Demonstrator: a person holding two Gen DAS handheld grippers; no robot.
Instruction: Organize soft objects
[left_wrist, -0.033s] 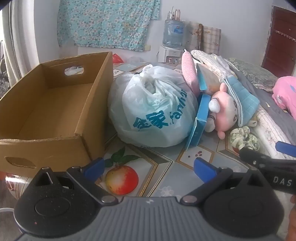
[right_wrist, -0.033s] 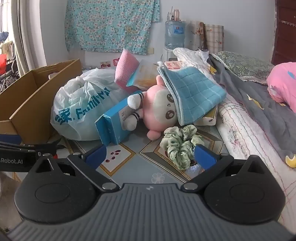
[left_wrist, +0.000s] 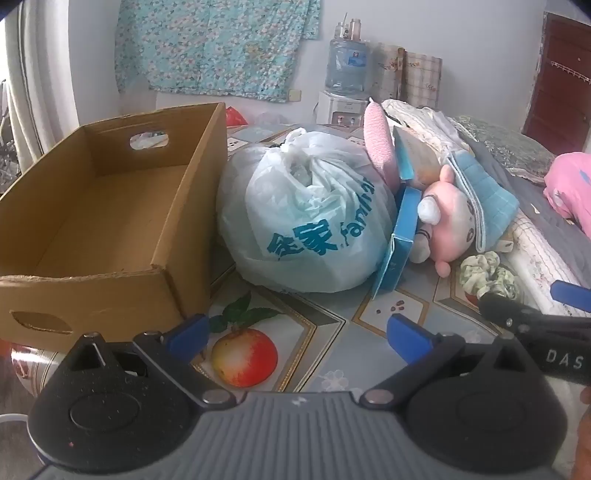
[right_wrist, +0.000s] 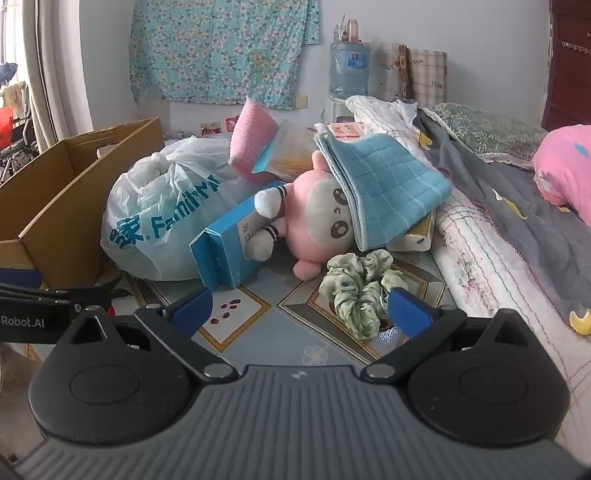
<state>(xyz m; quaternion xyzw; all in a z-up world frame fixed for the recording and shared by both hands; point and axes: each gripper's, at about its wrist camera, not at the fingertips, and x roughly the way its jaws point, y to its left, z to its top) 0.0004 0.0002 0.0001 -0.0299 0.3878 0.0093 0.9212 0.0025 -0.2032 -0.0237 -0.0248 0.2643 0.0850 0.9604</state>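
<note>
A: Left wrist view first. We see nothing changed from the earlier frame; the left claw (left_wrist: 297, 334) is spread wide and empty over the tabletop (left_wrist: 332, 328). The cardboard box (left_wrist: 110, 229) sits left with nothing in it, touching the tied plastic bag (left_wrist: 306, 221).

B: So no sorting has begun, we judge. Right wrist view?

A: Same there, no shift. The right claw (right_wrist: 299, 308) is wide open, holding nothing. The green scrunchie (right_wrist: 360, 291) lies just ahead by its right finger; the pink plush (right_wrist: 317, 221) lies under the blue towel (right_wrist: 384, 192), against the blue carton (right_wrist: 229, 247).

B: We guess the scrunchie goes first.
</note>
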